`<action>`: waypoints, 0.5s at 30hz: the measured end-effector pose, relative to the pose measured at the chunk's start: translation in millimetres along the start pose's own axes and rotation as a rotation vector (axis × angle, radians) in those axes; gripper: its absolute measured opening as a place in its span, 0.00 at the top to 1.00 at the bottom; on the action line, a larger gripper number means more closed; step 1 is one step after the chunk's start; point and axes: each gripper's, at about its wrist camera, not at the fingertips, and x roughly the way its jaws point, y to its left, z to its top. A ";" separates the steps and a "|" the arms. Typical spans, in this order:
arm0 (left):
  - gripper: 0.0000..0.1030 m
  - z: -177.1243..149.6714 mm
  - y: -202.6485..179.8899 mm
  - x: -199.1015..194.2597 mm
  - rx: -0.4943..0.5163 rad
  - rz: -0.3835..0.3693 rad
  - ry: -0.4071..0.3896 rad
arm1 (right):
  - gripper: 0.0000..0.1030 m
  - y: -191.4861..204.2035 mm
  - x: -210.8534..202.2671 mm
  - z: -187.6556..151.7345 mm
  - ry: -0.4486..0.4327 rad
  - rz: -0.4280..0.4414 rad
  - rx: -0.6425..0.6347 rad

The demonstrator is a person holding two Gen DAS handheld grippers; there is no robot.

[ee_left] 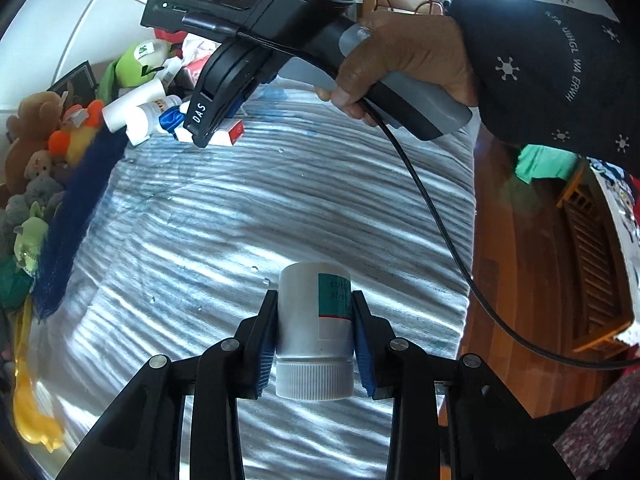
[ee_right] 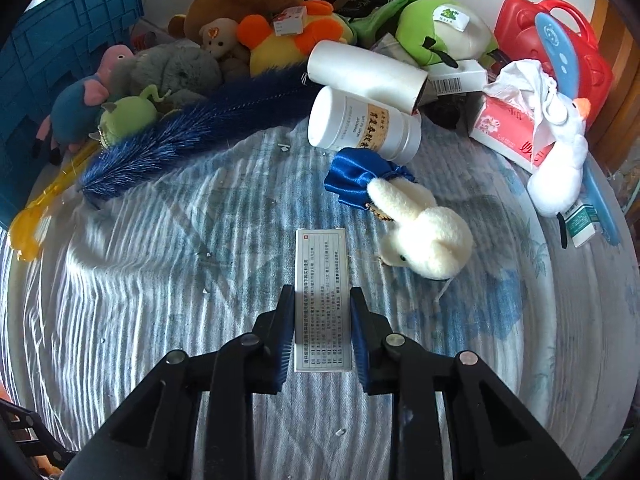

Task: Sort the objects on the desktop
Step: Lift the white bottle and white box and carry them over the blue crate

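My left gripper (ee_left: 314,316) is shut on a white pill bottle (ee_left: 312,312) with a green label, held cap toward the camera above the striped tablecloth (ee_left: 240,208). My right gripper (ee_right: 322,320) is shut on a flat white medicine box (ee_right: 322,300) with printed text, above the cloth. The right gripper also shows in the left wrist view (ee_left: 208,136), its tips at the pile at the table's far side with the red-ended box (ee_left: 232,131) in them. A white plush rabbit (ee_right: 424,236) with a blue satin pouch (ee_right: 356,178) lies just right of the box.
At the far edge lie a white labelled bottle (ee_right: 360,124), a white tube (ee_right: 368,70), a blue feather duster (ee_right: 200,124), several plush toys (ee_right: 248,12), a tissue pack (ee_right: 508,128), a white goose toy (ee_right: 560,176), a red case (ee_right: 560,40). A blue crate (ee_right: 60,72) stands left.
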 end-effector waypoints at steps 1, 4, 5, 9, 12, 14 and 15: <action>0.68 1.3 2.3 -3.5 -0.010 0.009 -0.008 | 0.75 0.4 -4.7 -0.2 -0.011 0.002 -0.001; 0.68 5.3 9.2 -13.9 -0.041 0.035 -0.034 | 0.75 6.8 -15.5 3.8 -0.037 -0.003 -0.009; 0.68 6.6 11.5 -17.4 -0.051 0.044 -0.042 | 0.75 9.3 -21.1 6.7 -0.049 -0.003 -0.010; 0.68 12.1 21.7 -32.2 -0.094 0.083 -0.076 | 0.75 17.8 -40.3 23.8 -0.096 -0.001 -0.013; 0.68 15.6 40.4 -55.5 -0.150 0.153 -0.105 | 0.75 28.5 -56.6 36.1 -0.135 0.009 -0.027; 0.68 15.9 53.5 -77.0 -0.195 0.200 -0.138 | 0.75 40.1 -71.3 44.5 -0.166 0.018 -0.043; 0.68 15.9 60.0 -88.0 -0.218 0.224 -0.154 | 0.75 46.9 -78.5 49.4 -0.181 0.024 -0.052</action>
